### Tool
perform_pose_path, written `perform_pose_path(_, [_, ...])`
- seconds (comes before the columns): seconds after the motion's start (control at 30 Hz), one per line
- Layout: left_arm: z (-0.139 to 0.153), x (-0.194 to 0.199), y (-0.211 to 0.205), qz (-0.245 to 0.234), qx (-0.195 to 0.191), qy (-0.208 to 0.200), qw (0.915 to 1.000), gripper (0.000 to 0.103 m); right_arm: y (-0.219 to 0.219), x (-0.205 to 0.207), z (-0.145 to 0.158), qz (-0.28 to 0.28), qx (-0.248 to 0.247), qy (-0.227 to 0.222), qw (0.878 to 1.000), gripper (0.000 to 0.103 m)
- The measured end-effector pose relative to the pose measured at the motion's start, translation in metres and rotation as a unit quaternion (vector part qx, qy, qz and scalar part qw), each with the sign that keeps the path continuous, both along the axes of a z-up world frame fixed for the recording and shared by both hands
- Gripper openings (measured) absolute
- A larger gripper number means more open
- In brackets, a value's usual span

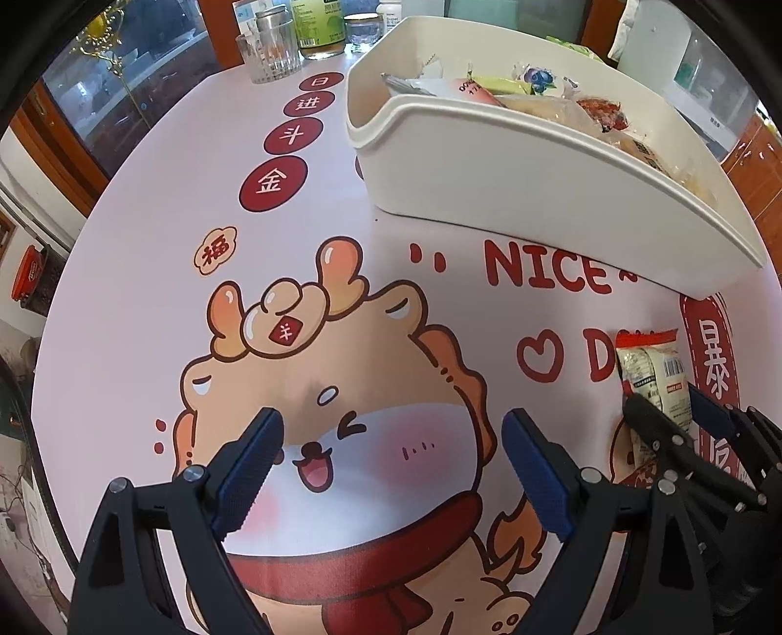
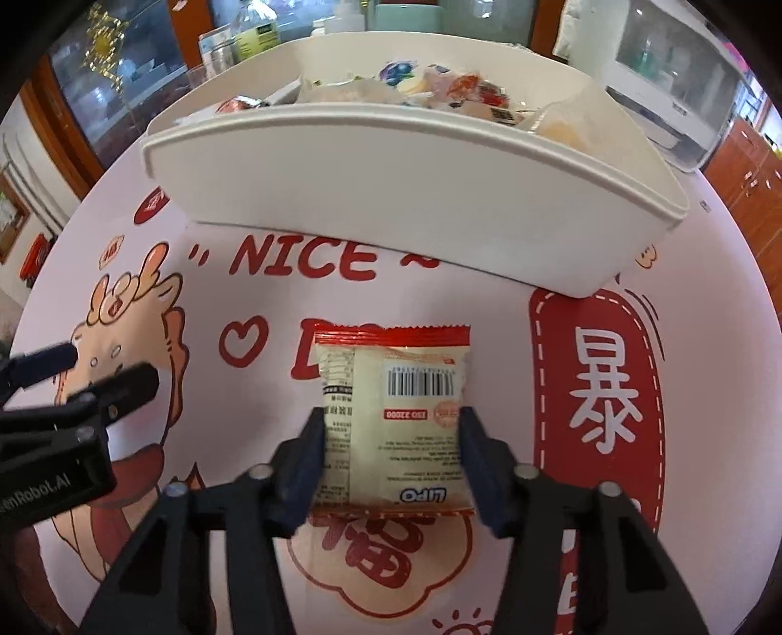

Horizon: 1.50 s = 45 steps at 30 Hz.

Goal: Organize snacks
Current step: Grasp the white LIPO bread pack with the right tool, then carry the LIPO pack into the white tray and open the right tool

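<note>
On the far left of the table, at its back edge, stands a cluster of glassware — a ribbed empty glass (image 1: 268, 58), a metal-lidded jar (image 1: 274, 24) behind it and a labelled bottle (image 1: 320, 27) whose top is cut off by the frame. Their labels are too small to read.

The left gripper (image 1: 391, 469) hangs over the cartoon tablecloth (image 1: 146, 244) with its jaws spread wide and nothing between them; only the printed dragon shows in the gap.

Further right sits the white bin (image 2: 391, 190), long and curved-walled, resting on the cloth. It is already heaped with wrapped snacks (image 2: 440, 93) — a blueberry-print packet, something red, pale cakes in clear film — though the near wall hides most of the pile and I cannot count them or tell what lies underneath.

In front of the bin, apart from it, lies the snack packet (image 2: 391, 415), red-edged and cream, barcode side up, flat on the cloth. The right gripper (image 2: 391, 449) is down around it, its blue pads set against the packet's two side edges, the jaws about half closed. The packet's near end lies low between the fingers. From the left wrist view only its far half shows above the right gripper's fingers.
</note>
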<state>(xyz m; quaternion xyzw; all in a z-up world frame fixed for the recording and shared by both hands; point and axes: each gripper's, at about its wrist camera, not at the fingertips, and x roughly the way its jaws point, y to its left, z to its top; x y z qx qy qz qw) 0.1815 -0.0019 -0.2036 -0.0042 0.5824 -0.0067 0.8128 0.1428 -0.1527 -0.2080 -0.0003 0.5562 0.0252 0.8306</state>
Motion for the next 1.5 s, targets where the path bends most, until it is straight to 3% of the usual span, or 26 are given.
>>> perform_pose_path(0.27, [0.003, -0.008, -0.005, -0.004, -0.009, 0.005, 0.9999, 0.090, -0.013, -0.008, 0.007, -0.011, 0.035, -0.003, 0.999, 0.046])
perform_pose_path(0.53, [0.031, -0.011, -0.011, -0.012, -0.026, -0.005, 0.9996, 0.090, -0.020, -0.021, 0.040, -0.014, 0.066, -0.035, 0.997, 0.046])
perform_pose_path(0.9, [0.115, 0.027, -0.015, -0.026, -0.013, -0.084, 0.9960, 0.091, -0.035, 0.002, 0.137, -0.013, 0.086, -0.145, 0.986, 0.047])
perform_pose_path(1.17, [0.177, 0.066, -0.020, -0.024, -0.014, -0.156, 0.9874, 0.097, -0.046, 0.037, 0.201, -0.018, 0.073, -0.221, 0.972, 0.047])
perform_pose_path(1.33, [0.199, 0.091, -0.025, -0.023, -0.012, -0.183, 0.9828, 0.101, -0.051, 0.064, 0.219, -0.026, 0.057, -0.241, 0.969, 0.047])
perform_pose_path(1.5, [0.206, 0.113, -0.032, -0.026, -0.007, -0.192, 0.9810, 0.102, -0.055, 0.092, 0.219, -0.035, 0.045, -0.237, 0.970, 0.047])
